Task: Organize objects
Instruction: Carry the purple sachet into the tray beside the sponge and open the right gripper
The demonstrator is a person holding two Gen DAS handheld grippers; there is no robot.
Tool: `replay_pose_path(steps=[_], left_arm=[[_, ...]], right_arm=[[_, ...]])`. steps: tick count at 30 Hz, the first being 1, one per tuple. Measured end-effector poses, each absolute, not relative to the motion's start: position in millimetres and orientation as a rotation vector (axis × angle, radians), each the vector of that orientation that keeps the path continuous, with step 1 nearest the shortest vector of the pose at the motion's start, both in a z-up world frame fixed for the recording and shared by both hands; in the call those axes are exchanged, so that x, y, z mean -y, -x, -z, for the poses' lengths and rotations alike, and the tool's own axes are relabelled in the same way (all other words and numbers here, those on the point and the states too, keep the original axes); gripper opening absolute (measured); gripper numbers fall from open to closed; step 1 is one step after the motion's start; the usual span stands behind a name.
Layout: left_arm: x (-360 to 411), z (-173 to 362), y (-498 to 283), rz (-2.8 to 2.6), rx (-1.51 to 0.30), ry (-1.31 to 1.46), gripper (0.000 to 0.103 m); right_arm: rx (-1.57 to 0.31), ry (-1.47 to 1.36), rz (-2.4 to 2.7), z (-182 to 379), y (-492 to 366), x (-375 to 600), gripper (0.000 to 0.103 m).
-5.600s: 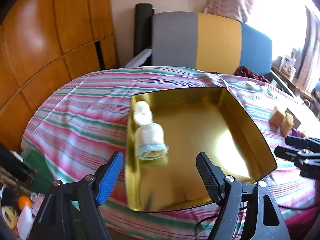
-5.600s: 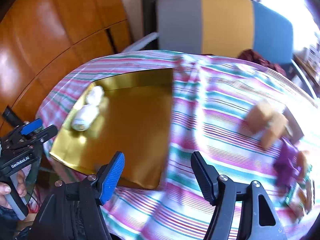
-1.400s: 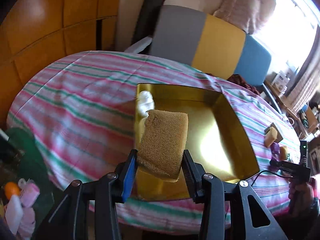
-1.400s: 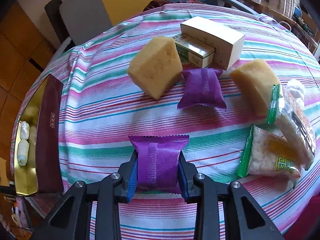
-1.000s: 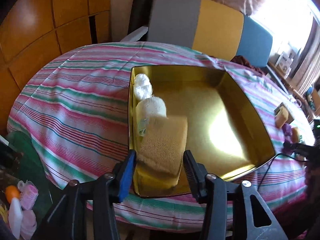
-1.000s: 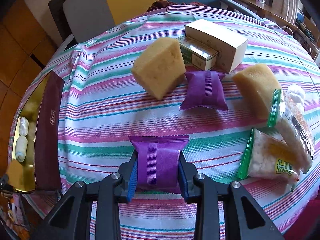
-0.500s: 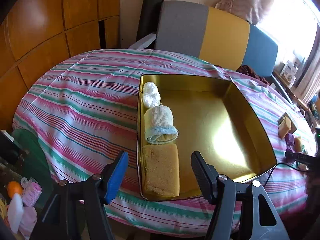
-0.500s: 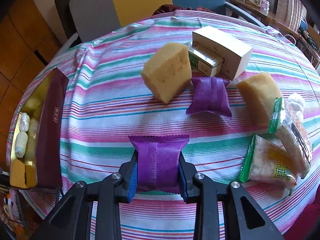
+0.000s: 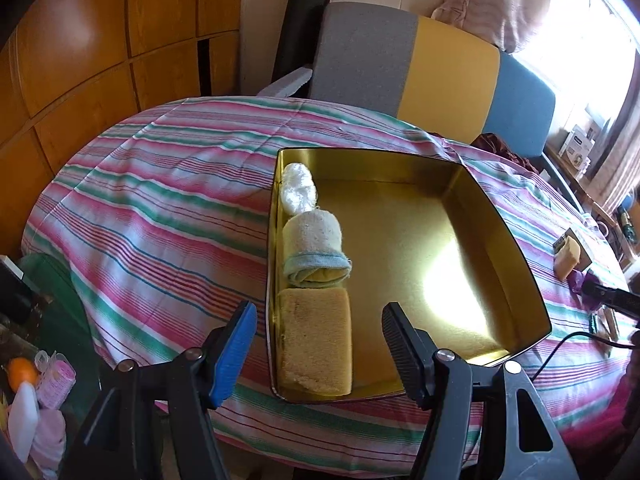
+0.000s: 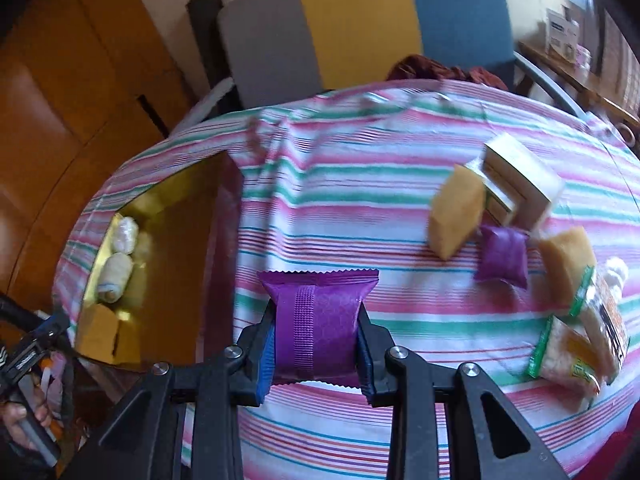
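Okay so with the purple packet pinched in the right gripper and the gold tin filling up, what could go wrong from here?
The right gripper squeezes the soft purple foil packet at its middle; it could crush or slip. The open left gripper sits over the gold metal tin, near the tan sponge block, so the two could collide there.

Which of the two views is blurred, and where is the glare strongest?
Right wrist view: motion blur smears the tablecloth and the box, while the purple packet between the fingers stays sharp. Left wrist view: sharp, with strong glare on the tin floor and an overexposed window at upper right.
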State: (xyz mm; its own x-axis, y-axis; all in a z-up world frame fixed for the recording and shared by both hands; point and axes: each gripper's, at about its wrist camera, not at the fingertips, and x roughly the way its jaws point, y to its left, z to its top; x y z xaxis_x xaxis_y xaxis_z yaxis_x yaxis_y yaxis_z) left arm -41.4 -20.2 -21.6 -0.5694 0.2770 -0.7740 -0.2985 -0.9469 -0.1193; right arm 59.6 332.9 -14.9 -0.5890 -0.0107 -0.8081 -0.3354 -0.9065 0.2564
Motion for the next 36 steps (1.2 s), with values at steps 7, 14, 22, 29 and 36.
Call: replay_pose_path(steps=[7,14,22,29,36], left_arm=[[32.3,21.0,44.4,-2.569,-0.011,1.237,0.066],[49.7,22.2,50.4,-2.632,0.038,1.254,0.072],[64.1,24.3,55.4,-2.703,0.038,1.26,0.082],[73.0,25.8,58.3,-2.687,0.099,1.269,0.083],[70.9,22.9,55.7,-2.714,0.081,1.244,0.084]], right_arm=[[-0.487,1.38,-2.773,-6.3,-24.8,-266.9,0.032],[-0.399,1.577,-2.875,11.6,24.5,-184.9,0.033],[-0.247,1.836,-2.846,58.0,60.3,-110.2,0.033],[-0.224,1.911,-2.834,74.7,63.5,-91.0,0.039],[-0.326,1.83,-2.856,62.7,51.6,-107.1,0.044]])
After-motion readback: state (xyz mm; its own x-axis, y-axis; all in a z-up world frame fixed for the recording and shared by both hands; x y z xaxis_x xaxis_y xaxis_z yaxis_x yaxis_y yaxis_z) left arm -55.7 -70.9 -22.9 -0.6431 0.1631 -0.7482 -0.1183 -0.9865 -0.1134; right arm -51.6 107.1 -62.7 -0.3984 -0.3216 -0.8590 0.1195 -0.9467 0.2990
